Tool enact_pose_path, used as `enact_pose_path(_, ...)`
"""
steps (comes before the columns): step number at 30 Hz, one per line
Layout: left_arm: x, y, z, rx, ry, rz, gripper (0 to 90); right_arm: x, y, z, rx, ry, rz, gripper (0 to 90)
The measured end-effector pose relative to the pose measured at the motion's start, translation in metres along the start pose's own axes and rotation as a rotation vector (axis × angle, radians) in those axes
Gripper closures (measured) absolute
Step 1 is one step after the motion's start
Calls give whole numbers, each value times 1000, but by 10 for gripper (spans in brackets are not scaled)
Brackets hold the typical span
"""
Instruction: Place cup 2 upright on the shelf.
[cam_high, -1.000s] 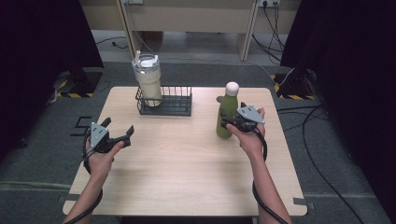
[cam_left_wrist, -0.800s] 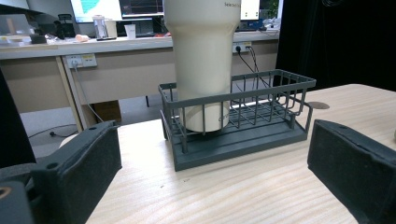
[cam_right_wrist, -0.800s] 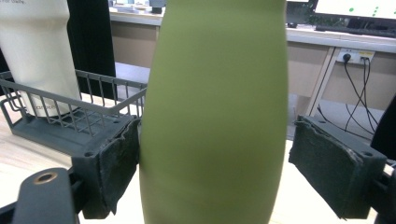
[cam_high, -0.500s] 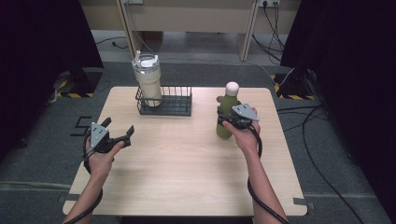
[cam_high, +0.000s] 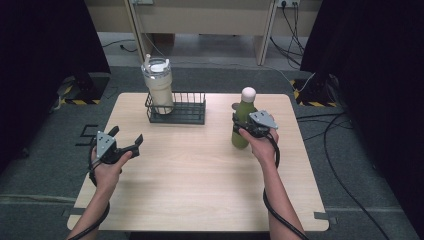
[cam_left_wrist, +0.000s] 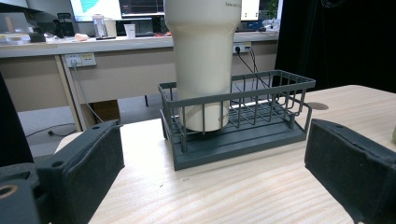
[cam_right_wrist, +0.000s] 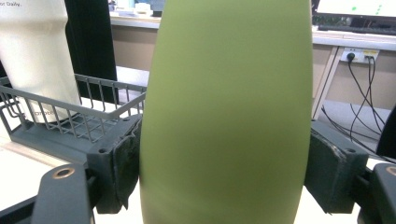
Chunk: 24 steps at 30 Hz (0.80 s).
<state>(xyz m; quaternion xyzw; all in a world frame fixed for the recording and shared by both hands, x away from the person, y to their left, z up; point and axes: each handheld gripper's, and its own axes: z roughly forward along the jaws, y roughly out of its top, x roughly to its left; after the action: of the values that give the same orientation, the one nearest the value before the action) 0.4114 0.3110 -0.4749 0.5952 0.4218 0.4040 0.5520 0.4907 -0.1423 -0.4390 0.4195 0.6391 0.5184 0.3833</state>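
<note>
A green bottle (cam_high: 241, 129) with a white cap stands upright on the right half of the wooden table (cam_high: 200, 180). My right gripper (cam_high: 242, 126) is shut on its body; in the right gripper view the bottle (cam_right_wrist: 226, 112) sits between the two pads (cam_right_wrist: 122, 163), which press on both its sides. Near the table's left edge my left gripper (cam_high: 126, 144) is held open, with nothing between its fingers. In the left gripper view its jaws stand wide apart, facing the basket.
A cream tumbler (cam_high: 158, 89) stands in the left end of a dark wire basket (cam_high: 192, 118) at the back of the table. In the left gripper view the tumbler (cam_left_wrist: 203, 60) and the basket (cam_left_wrist: 243, 140) are close ahead. Cables lie on the floor to the right.
My right gripper has moved left from beside the green bottle to around its body and closed on it. The left gripper has stayed in place.
</note>
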Motion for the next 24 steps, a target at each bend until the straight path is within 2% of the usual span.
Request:
enact_pose_path(6, 0, 0, 0, 0, -3, -3, 39, -1, -2, 1, -15, 4, 3, 214)
enact_pose_path(10, 0, -1, 0, 2, -3, -5, 41, 0, -6, 3, -2, -3, 10, 181)
enact_pose_path(14, 0, -2, 0, 5, -2, -3, 44, 1, -10, 6, 3, -4, 12, 196)
enact_pose_path(18, 2, -2, 0, 5, 1, -9, 48, 1, -9, 6, 8, -10, -10, 213)
enact_pose_path(24, 2, -2, -1, 4, 2, -9, 53, 1, -9, 5, 2, -12, 7, 216)
